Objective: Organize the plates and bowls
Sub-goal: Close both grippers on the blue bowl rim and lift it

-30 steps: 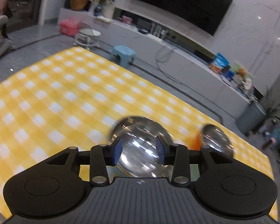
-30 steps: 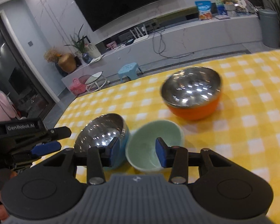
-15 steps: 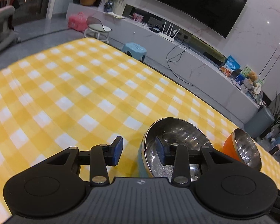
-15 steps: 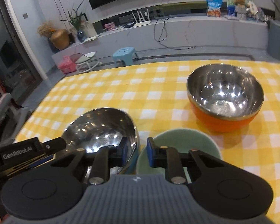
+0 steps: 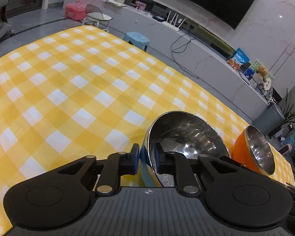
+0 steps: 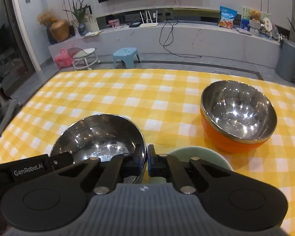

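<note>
A steel bowl with a blue outside (image 5: 186, 135) (image 6: 100, 135) stands on the yellow checked tablecloth. My left gripper (image 5: 146, 160) is shut on its near rim, one pad outside and one inside. My right gripper (image 6: 146, 162) is nearly closed, with no object clearly between its pads, right beside the blue bowl's right rim and the pale green bowl (image 6: 202, 155). A steel bowl with an orange outside (image 6: 238, 116) (image 5: 254, 151) stands to the right, apart from both grippers. My left gripper's body (image 6: 29, 169) shows at the lower left of the right wrist view.
The tablecloth (image 5: 78, 90) stretches left and far of the bowls. Beyond the table's far edge stand a blue stool (image 6: 125, 56), a low TV bench (image 6: 186, 33) and a grey bin (image 6: 289, 61).
My left gripper has closed onto the blue bowl's rim. My right gripper has narrowed from open to nearly closed and moved in between the blue and green bowls.
</note>
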